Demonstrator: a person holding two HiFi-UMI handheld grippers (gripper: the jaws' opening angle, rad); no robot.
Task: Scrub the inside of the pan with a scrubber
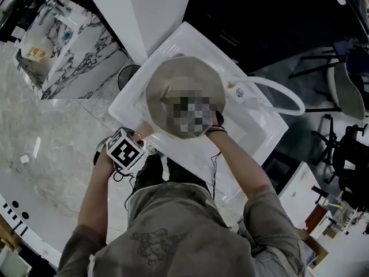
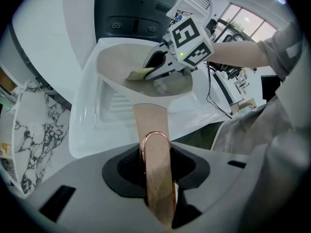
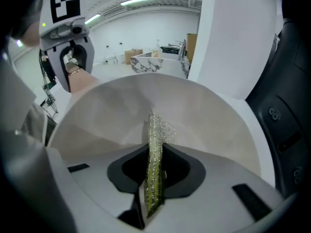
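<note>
A beige pan (image 1: 173,79) is held tilted over a white sink (image 1: 253,128). My left gripper (image 1: 125,149) is shut on the pan handle (image 2: 151,125), which has a copper ring at its end and runs between the jaws. My right gripper (image 3: 154,178) is shut on a thin yellow-green scrubber (image 3: 156,130), whose tip rests against the pan's inner wall (image 3: 204,115). From the left gripper view, the right gripper (image 2: 150,71) reaches into the pan bowl (image 2: 116,62) with the scrubber (image 2: 140,74). In the head view the right gripper is hidden.
The sink has a ridged drain board (image 2: 114,103) and a white arched faucet (image 1: 285,91). A marble-patterned shelf (image 1: 75,48) stands at the left, a white column (image 1: 144,10) behind the sink. Chairs and clutter (image 1: 346,149) lie at the right.
</note>
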